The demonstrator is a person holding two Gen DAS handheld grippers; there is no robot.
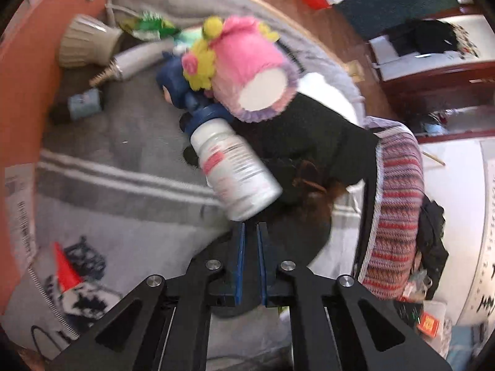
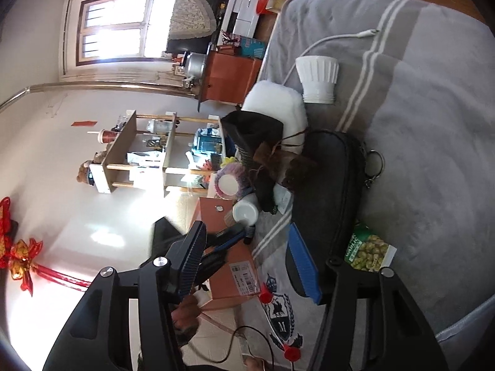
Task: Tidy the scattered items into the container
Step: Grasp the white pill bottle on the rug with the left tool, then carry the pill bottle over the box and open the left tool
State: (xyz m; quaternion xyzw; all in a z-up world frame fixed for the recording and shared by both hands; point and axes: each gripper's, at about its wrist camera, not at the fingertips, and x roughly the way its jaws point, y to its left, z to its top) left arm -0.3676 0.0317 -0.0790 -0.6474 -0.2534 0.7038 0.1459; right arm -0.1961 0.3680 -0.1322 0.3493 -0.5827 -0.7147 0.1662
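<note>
The left gripper [image 1: 251,225], black with blue pads, had its jaws drawn together with nothing between them, its tips just below the base of a white plastic bottle with a dark blue cap [image 1: 235,170]. That bottle lay tilted on a grey striped blanket [image 1: 123,185], its cap end against a pink and lilac knitted doll hat with yellow flowers [image 1: 247,71] and a small dark blue figure [image 1: 176,86]. Right of the bottle lay black fabric with brown trim [image 1: 309,142]. Beyond the bottle, further up the blanket, were a ribbed white lamp shade [image 1: 83,43], a grey tube with a screw base [image 1: 133,61] and a green packet [image 1: 151,24].

The right gripper [image 2: 253,253] had its jaws apart; its right pad lay against the near end of a black zippered pouch [image 2: 328,179], but whether it gripped the pouch could not be told. A green snack packet [image 2: 368,250] lay just beside the pouch, on the side away from the bottle.
</note>
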